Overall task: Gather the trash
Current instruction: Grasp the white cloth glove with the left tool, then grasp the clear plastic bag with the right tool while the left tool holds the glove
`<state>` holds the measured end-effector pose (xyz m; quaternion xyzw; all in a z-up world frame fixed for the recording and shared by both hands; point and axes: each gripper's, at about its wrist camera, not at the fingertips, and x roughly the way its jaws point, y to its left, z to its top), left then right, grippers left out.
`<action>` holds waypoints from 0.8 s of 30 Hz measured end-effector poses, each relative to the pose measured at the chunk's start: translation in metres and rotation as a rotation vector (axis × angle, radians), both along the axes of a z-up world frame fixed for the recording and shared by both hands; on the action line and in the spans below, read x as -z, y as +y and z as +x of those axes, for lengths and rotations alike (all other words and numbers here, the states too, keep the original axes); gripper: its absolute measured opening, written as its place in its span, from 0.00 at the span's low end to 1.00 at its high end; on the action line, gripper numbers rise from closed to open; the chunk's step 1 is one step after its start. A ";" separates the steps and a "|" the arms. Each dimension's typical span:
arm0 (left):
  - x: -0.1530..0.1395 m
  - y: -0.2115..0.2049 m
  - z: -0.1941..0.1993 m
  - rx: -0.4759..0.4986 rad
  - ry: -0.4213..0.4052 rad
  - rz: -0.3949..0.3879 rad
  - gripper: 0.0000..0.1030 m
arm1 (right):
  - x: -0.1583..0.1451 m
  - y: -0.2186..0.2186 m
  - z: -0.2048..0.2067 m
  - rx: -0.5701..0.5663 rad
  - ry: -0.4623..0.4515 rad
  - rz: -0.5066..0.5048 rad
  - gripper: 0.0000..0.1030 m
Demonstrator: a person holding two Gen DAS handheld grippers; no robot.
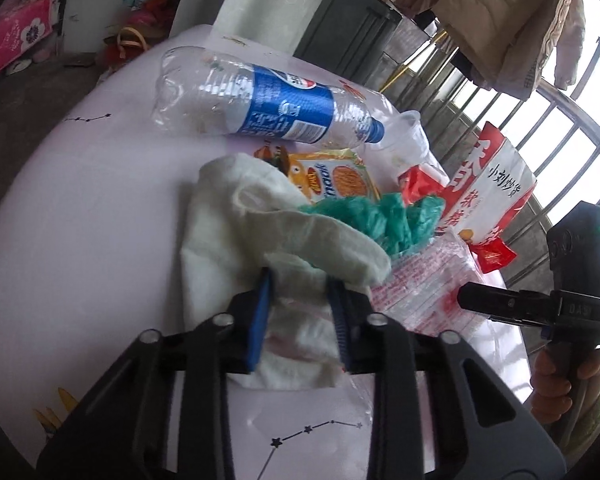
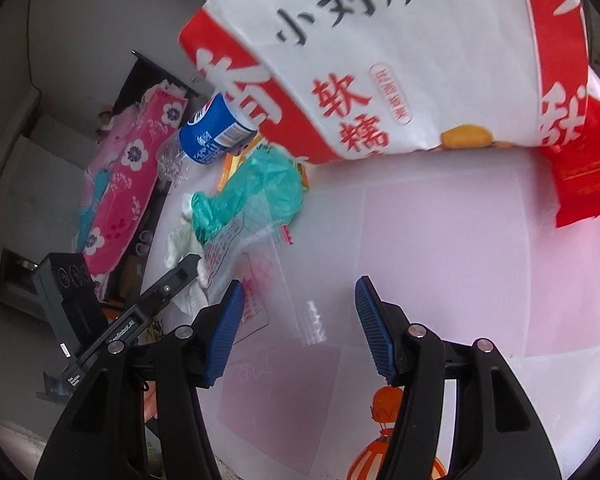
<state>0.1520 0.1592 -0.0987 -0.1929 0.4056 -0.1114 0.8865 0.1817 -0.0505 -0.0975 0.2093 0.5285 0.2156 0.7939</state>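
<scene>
Left wrist view showed left tongs (image 1: 300, 292) pinching a crumpled tissue (image 1: 260, 216); right tongs (image 2: 300, 304) gaped empty.

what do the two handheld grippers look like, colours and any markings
Both match: the left gripper and right gripper have matte black linkage arms with round silver pins at the joints, and ribbed blue pads on the fingers. Seen from the other side, each carries a boxy black camera unit; the right one's body bears pale lettering, too blurred to read. No cables or sleeves show clearly.
</scene>
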 end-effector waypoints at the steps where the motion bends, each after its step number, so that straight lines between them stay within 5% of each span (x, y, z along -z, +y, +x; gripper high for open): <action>1: 0.001 0.001 -0.001 -0.002 0.003 -0.008 0.19 | 0.001 0.003 0.000 -0.002 -0.001 -0.002 0.47; 10: -0.005 -0.001 -0.023 0.021 0.002 -0.024 0.10 | -0.007 0.006 -0.014 -0.025 -0.043 0.027 0.15; 24: -0.046 0.015 -0.056 -0.011 -0.097 -0.020 0.08 | -0.023 -0.024 -0.029 -0.016 -0.083 0.144 0.06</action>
